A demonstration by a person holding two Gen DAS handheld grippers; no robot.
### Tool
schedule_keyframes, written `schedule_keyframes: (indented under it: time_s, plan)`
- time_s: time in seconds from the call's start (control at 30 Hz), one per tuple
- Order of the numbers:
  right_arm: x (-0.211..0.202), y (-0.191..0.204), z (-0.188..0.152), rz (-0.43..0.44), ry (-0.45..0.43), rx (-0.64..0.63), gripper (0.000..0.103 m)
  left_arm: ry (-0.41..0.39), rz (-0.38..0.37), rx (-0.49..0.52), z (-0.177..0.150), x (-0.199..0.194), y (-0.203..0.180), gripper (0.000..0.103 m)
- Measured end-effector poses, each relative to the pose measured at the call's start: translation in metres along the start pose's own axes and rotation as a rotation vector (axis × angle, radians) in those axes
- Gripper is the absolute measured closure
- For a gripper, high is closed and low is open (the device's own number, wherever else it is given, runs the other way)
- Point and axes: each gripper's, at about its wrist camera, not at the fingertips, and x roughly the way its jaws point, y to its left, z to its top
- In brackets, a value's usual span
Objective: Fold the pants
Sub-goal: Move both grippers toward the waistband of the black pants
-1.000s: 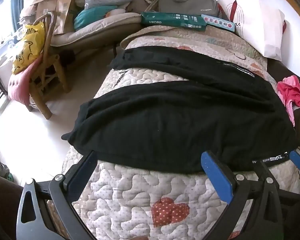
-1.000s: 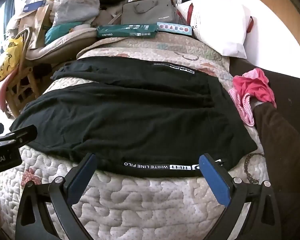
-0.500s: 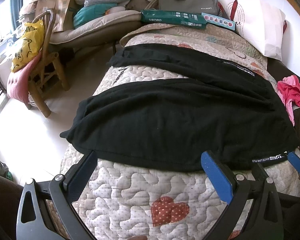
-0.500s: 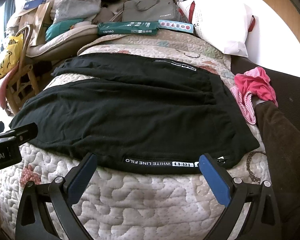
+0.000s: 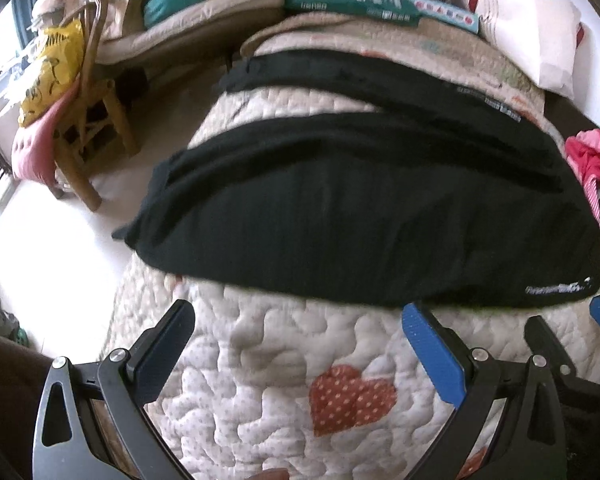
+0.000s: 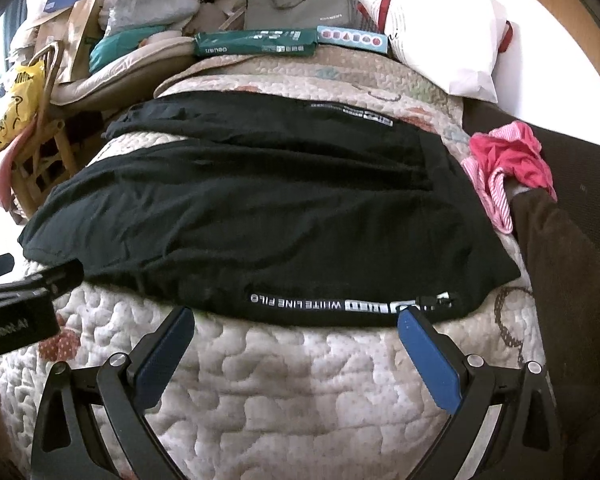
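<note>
Black pants (image 5: 360, 216) lie flat across a quilted bed cover (image 5: 284, 364), legs pointing left and spread apart, waist at the right. White lettering runs along the near leg's side (image 6: 340, 304). My left gripper (image 5: 300, 344) is open and empty, hovering just short of the near leg's edge. My right gripper (image 6: 296, 344) is open and empty, just short of the lettered edge of the pants (image 6: 260, 208). The left gripper's body (image 6: 16, 300) shows at the left of the right wrist view.
A pink garment (image 6: 508, 164) lies at the bed's right edge beside a dark brown surface (image 6: 564, 264). A white pillow (image 6: 440, 36), green box (image 6: 256, 42) and bags sit at the far end. A wooden chair (image 5: 84, 128) with a yellow bag stands left.
Both grippers have pulled back a little toward me, so more quilt shows in front of the pants. The pants have not moved.
</note>
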Motion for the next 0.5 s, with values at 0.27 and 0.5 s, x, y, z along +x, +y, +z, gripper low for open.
schedule_keyframes:
  time_s: [0.27, 0.5]
  plan:
    - [0.006, 0.000, -0.018, 0.054, 0.112, 0.028, 0.000, 0.046, 0.011, -0.005, -0.009, 0.009, 0.003, 0.000]
    - [0.007, 0.004, -0.025, 0.058, 0.135, 0.013, 0.000, 0.025, -0.018, -0.027, -0.016, 0.007, 0.009, 0.000]
